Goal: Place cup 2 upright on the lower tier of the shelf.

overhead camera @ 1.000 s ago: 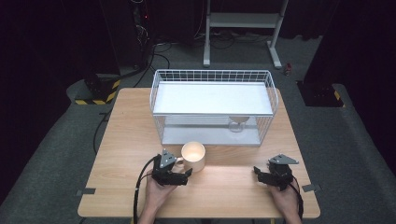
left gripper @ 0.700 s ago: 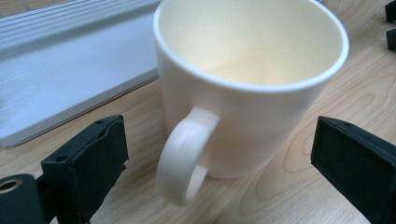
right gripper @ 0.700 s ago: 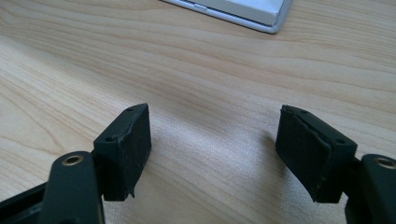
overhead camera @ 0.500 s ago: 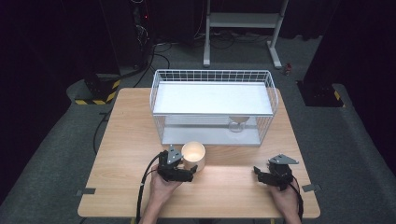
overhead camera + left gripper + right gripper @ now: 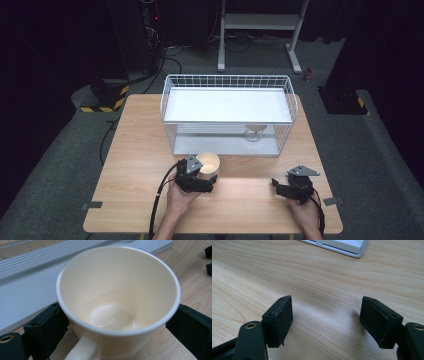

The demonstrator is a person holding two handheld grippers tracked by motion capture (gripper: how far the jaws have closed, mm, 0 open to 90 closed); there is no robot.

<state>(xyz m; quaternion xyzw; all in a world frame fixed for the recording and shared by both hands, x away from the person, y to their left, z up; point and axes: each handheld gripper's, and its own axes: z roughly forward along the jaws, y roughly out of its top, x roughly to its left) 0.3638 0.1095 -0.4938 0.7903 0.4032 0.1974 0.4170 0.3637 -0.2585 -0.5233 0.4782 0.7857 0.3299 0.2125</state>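
Mug point(image 5: 117, 302) carried forward, between left jaws

A cream mug point(image 5: 117, 302) stands upright and empty on the wooden surface point(image 5: 250, 200), glossy inside, with a thick rounded rim. Its handle points toward the person. It sits just in front of the wire basket point(image 5: 227, 112).
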